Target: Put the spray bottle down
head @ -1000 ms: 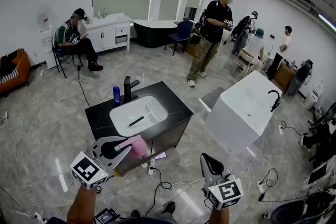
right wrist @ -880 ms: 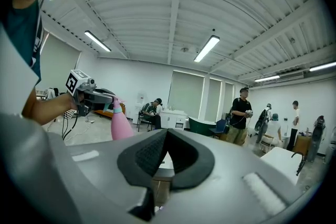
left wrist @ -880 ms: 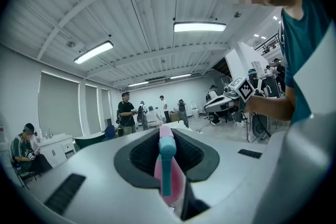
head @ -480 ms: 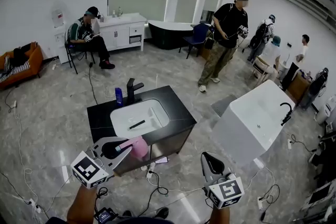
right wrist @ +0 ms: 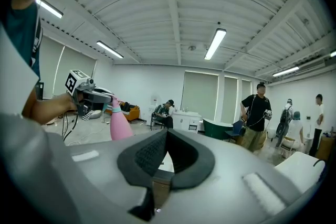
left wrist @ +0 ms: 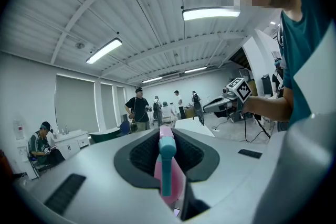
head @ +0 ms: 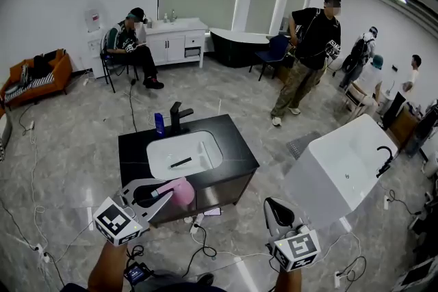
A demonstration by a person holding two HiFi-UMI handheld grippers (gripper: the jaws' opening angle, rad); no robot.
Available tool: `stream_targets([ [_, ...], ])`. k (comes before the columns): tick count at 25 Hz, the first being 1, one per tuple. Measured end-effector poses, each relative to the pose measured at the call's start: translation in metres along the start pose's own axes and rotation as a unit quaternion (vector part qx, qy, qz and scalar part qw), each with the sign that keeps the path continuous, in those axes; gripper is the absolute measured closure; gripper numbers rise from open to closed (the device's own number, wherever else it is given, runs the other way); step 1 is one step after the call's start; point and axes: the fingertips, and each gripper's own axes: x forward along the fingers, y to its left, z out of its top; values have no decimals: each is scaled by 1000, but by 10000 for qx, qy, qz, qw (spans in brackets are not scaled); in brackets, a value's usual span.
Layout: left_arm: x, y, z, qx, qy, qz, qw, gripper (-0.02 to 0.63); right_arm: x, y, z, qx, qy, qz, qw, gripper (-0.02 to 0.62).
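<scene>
Bright and even all over, lit from long tube lights [right wrist: 215,43] on the ceiling. Pale streaks of glare off the glossy floor [head: 68,147], with only faint, soft shadows. Strongly bent toward the edges, with black corners in both gripper views. Soft and out of focus close up on the spray bottle [left wrist: 177,181], sharper further off.

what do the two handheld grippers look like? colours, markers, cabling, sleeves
Both alike: left gripper and right gripper have light grey moulded bodies, black textured pads lining the jaws, and a white cube with black square markers at the rear. A black cable hangs under the left one. The person wears a teal short-sleeved shirt.
</scene>
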Motion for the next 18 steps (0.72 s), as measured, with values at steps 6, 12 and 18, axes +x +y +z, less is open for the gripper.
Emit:
stream_targets([
  [6, 16, -6, 3, 52, 109, 38, 9999, 541, -4, -17, -7, 90, -34, 47, 9999, 586],
  [12, 40, 7, 5, 81, 70, -101, 9999, 541, 5, -33, -13, 133, 30, -94, 9999, 586],
  [18, 67, 36, 0, 54, -9, -384, 9992, 541, 27, -43, -11, 120, 109, -340, 9993, 586],
])
